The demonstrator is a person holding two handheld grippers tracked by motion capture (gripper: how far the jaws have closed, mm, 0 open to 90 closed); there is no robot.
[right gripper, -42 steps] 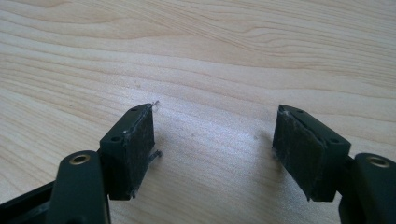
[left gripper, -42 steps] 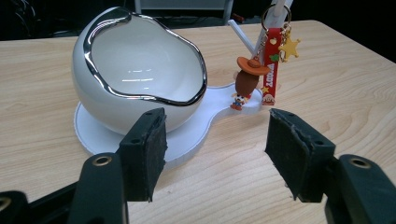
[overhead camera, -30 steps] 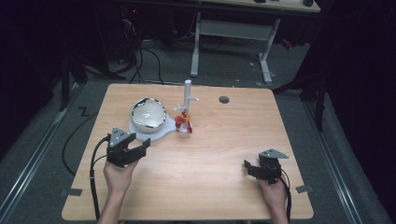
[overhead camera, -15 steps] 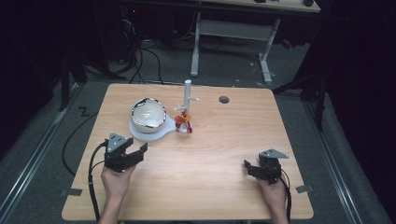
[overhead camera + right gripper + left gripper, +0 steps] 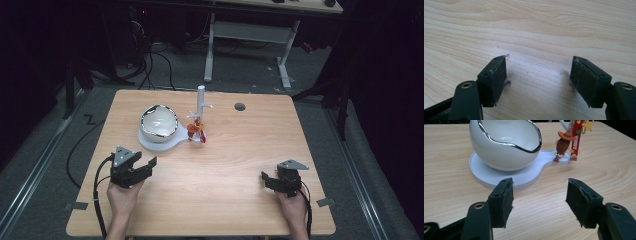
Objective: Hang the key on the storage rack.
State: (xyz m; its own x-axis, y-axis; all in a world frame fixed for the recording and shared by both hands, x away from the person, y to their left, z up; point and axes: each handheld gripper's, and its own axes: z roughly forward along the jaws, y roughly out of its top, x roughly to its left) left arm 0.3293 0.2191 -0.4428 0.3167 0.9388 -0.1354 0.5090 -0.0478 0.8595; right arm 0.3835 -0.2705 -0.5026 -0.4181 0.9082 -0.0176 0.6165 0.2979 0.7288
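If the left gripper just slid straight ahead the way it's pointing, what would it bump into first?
Probably the flat white base under the egg-shaped white bowl. The left gripper has open, empty jaws aimed at the base's near edge; only bare table lies between.

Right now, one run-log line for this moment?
left claw: open, empty, facing bowl | right claw: open, empty, over table | keychain: hanging on stand
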